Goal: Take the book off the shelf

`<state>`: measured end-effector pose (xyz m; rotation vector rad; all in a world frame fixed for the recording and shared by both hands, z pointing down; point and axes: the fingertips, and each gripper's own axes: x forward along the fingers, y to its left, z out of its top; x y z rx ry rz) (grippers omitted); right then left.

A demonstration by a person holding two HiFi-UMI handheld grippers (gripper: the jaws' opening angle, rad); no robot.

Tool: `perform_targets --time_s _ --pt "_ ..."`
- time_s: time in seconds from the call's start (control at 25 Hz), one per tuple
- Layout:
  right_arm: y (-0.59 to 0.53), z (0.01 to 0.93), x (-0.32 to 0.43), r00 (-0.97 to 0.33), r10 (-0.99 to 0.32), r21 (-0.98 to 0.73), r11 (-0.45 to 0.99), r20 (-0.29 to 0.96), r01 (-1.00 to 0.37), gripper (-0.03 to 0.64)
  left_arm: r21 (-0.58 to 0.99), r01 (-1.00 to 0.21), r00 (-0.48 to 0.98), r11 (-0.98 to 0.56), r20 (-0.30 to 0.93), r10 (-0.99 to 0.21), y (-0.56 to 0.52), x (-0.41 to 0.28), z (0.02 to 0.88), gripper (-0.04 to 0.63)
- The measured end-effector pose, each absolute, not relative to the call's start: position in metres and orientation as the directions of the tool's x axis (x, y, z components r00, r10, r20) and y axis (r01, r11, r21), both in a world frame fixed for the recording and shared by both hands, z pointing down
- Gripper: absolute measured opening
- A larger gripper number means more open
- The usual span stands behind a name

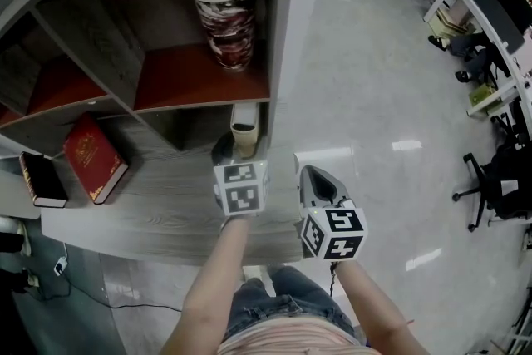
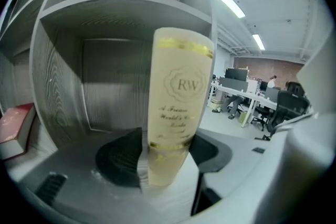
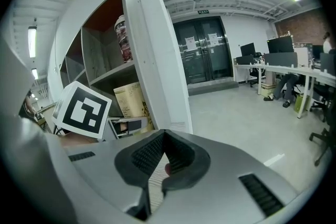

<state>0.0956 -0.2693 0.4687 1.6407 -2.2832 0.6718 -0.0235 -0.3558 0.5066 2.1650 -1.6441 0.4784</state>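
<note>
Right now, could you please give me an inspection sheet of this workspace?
Surface: grey shelf, mostly bare.
Job's things: cream book, upright at the shelf's right end.
Clutter: red book and dark book further left; lidded cup one level up.
Grippers: left gripper shut on the cream book; right gripper shut, empty, beside the shelf.
Cables: thin cable on the floor.
Surroundings: office desks and chairs.

A tall cup [image 1: 223, 11] with a white lid stands at the top middle. A red book [image 1: 95, 157] lies at the left. Black chairs [image 1: 490, 179] sit at the right edge.
</note>
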Motion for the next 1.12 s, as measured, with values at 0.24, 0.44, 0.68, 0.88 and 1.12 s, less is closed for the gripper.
perform_targets --time_s 0.24,0.44,0.68,0.88,1.12 --pt "-0.278 0.475 0.093 -0.339 -0.814 -0.211 0.269 0.471 -0.94 0.005 0.092 -0.964 0.263 -0.25 0.483 -0.835 -0.364 -0.023 0.509 0.25" --pt "-0.282 0.48 0.091 -0.338 -0.807 -0.209 0.269 0.484 -0.94 0.005 0.084 -0.965 0.256 -0.247 0.479 -0.839 -0.37 -0.023 0.511 0.249" --pt "-0.287 0.485 0.091 -0.336 -0.802 -0.207 0.267 0.494 -0.941 0.005 0.081 -0.965 0.256 -0.249 0.489 -0.834 -0.377 -0.023 0.516 0.249" --pt "-0.292 0.486 0.092 -0.333 -0.8 -0.203 0.266 0.499 -0.942 0.005 0.075 -0.968 0.246 -0.241 0.496 -0.833 -0.384 -0.024 0.519 0.249" --pt "-0.295 0.488 0.094 -0.333 -0.799 -0.199 0.268 0.501 -0.942 0.005 0.072 -0.97 0.237 -0.233 0.499 -0.834 -0.39 -0.024 0.523 0.247"
